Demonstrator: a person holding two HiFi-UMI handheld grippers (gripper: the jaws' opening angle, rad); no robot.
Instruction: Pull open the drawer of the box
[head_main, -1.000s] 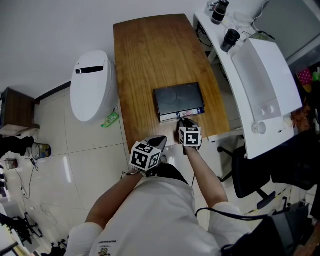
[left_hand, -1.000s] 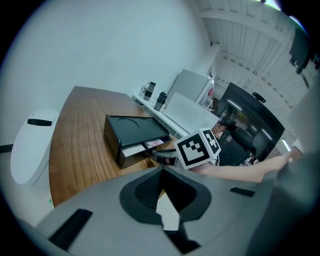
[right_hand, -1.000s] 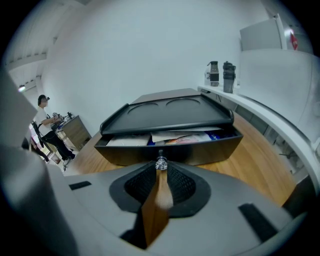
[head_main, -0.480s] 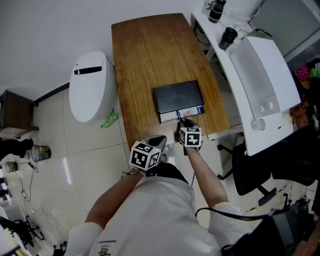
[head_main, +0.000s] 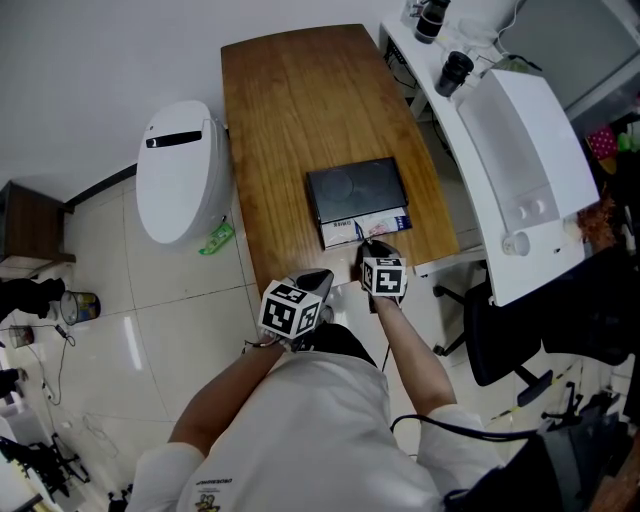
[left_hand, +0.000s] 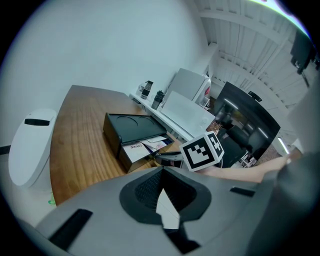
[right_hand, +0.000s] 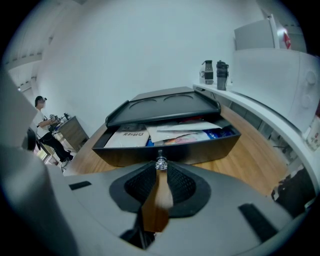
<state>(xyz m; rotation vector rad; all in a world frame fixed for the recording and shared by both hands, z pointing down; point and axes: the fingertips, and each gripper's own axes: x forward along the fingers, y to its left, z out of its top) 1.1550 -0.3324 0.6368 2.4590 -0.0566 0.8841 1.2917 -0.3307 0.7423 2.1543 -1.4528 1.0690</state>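
where the right gripper (right_hand: 160, 169) is clenched on the small faceted, glassy knob (right_hand: 161, 163), only the knob's upper part shows above the dark, mesh-textured pads (right_hand: 140, 185). beyond it the drawer (right_hand: 210, 149), a matte black tray, stands partly out of the flat black box (right_hand: 165, 107). the box's lid, with two shallow round dents, covers the rear of the papers (right_hand: 170, 132) inside; their print is too small to read. the box sits near the near right corner of the wood-grained tabletop (head_main: 290, 120). the left gripper (left_hand: 161, 177), jaws together on nothing, hangs at the tabletop's near edge.
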